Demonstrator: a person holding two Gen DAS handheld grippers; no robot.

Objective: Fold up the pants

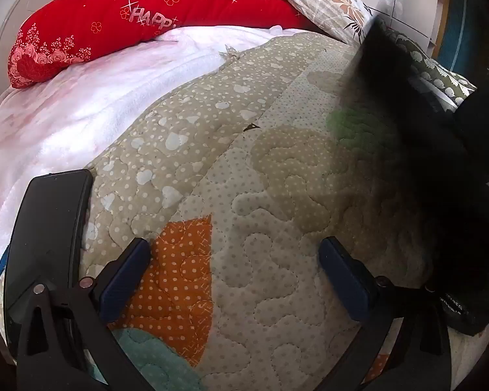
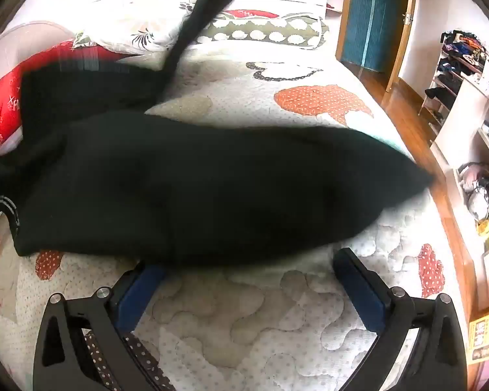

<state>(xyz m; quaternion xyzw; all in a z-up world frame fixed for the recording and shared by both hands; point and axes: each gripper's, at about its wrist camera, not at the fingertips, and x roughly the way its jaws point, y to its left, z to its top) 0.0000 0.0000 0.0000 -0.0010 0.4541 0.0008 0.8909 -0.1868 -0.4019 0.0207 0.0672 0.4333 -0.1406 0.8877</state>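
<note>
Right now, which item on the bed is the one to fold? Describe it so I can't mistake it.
Start at the bed's quilted dotted cover. Across its middle, just beyond the open right gripper, sprawls the black pants. They are the only plain black cloth there; the neighbouring red pillow and floral pillows are patterned.

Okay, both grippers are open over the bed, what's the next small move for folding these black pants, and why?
Probably bring the right gripper forward to the near edge of the black pants and close on it. Both grippers are open and empty, and the pants lie bunched and blurred on the quilt just ahead of its fingers.
</note>
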